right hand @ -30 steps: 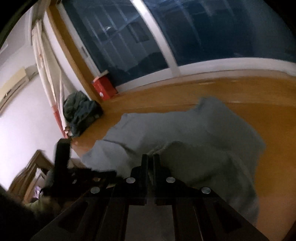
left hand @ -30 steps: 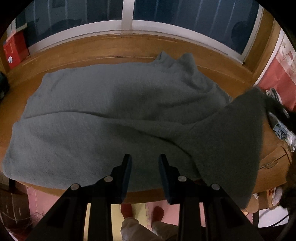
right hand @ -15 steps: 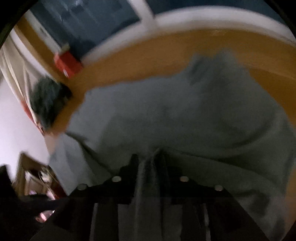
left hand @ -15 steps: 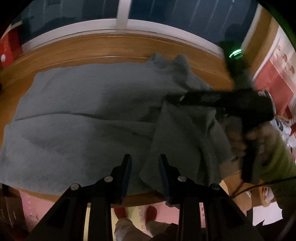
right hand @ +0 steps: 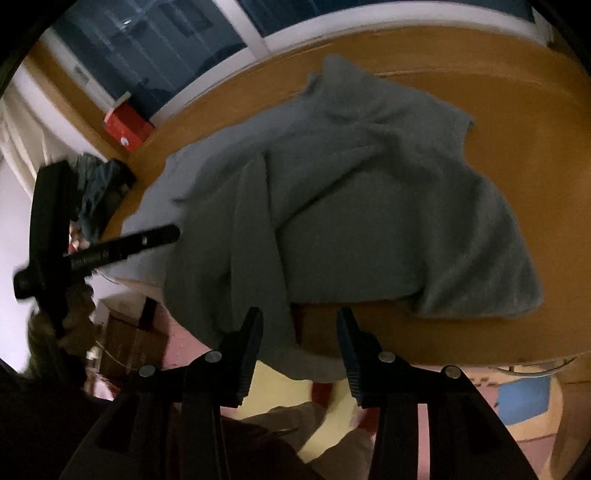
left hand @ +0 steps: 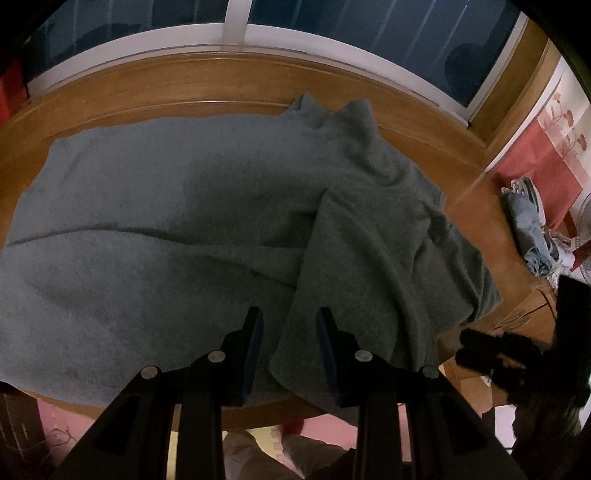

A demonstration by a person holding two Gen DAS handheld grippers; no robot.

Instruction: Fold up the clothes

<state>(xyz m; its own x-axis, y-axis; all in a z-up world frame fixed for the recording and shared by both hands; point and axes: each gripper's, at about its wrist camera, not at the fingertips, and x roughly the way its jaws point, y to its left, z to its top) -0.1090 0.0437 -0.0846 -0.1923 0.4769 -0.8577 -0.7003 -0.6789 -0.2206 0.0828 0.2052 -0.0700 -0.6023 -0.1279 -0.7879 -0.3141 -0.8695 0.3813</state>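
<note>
Wooden and orange-brown, the table [left hand: 229, 88] stands before a dark window with a white frame [left hand: 236, 22], and a grey-green sweater [left hand: 177, 206] lies spread over most of it. Seen from the left gripper [left hand: 290, 332], the sweater fills the space straight ahead and to both sides; its collar [left hand: 332, 110] points away toward the window, and one sleeve [left hand: 354, 266] is folded in over the body, running from far right down to the near table edge just in front of the gripper. The left gripper hangs above this near edge with its jaws at a narrow gap, and no cloth is pinched between them. Far to its right, some light blue clothes [left hand: 532, 236] lie in a small pile on the table, and the black right gripper shows at the lower right border, blurred. Seen from the right gripper [right hand: 299, 332], the sweater [right hand: 369, 206] lies ahead and slightly to the left, and the end of the folded sleeve [right hand: 266, 302] hangs over the table edge [right hand: 443, 347] between and below its fingers. Its jaws are opening, and the pads do not press on the cloth. To its left the left gripper [right hand: 162, 236] reaches over the sweater, and farther away a red box [right hand: 127, 127] sits by the window beside a dark bundle of clothes [right hand: 99, 184].
</note>
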